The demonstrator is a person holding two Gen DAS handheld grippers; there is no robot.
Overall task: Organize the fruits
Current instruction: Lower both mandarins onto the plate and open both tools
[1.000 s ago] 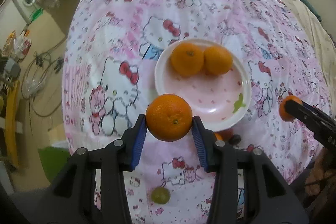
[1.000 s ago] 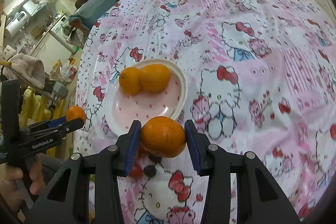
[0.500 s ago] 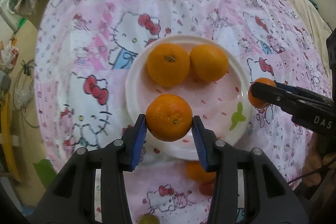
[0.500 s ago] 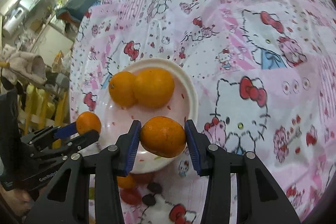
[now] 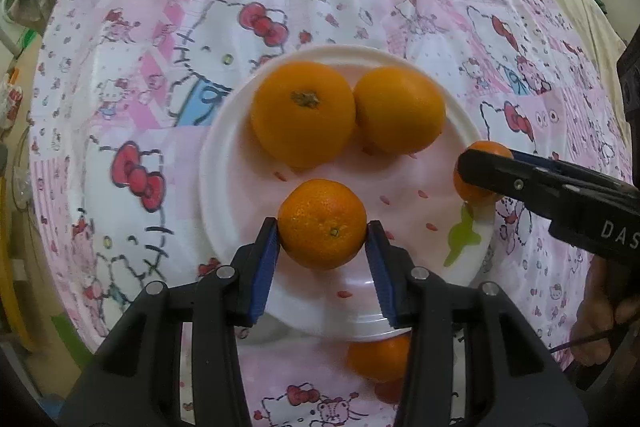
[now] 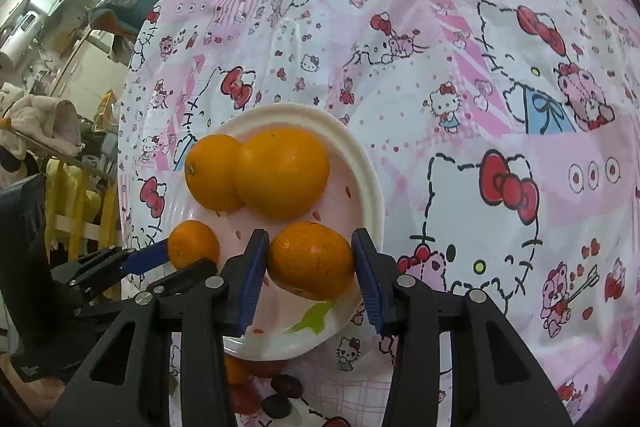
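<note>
A white plate (image 5: 224,163) (image 6: 368,163) with pink inside lies on the Hello Kitty cloth and holds two large oranges (image 5: 304,113) (image 5: 400,109), also in the right wrist view (image 6: 212,173) (image 6: 282,173). My left gripper (image 5: 322,227) is shut on a small orange (image 5: 322,223) over the plate's near part. My right gripper (image 6: 310,259) is shut on another small orange (image 6: 310,259) over the plate's right edge. In the left wrist view the right gripper's orange (image 5: 486,151) shows at the plate's right rim; in the right wrist view the left gripper's orange (image 6: 193,243) shows at left.
Another orange (image 5: 378,357) lies on the cloth just before the plate, partly behind my finger. Dark and red small fruits (image 6: 280,393) lie near the cloth's front edge. The cloth (image 6: 480,67) drops off at left to a cluttered room floor (image 6: 48,131).
Both grippers have moved forward and lower with their oranges, from outside the plate to over it. The plate and its two oranges look larger and closer.
</note>
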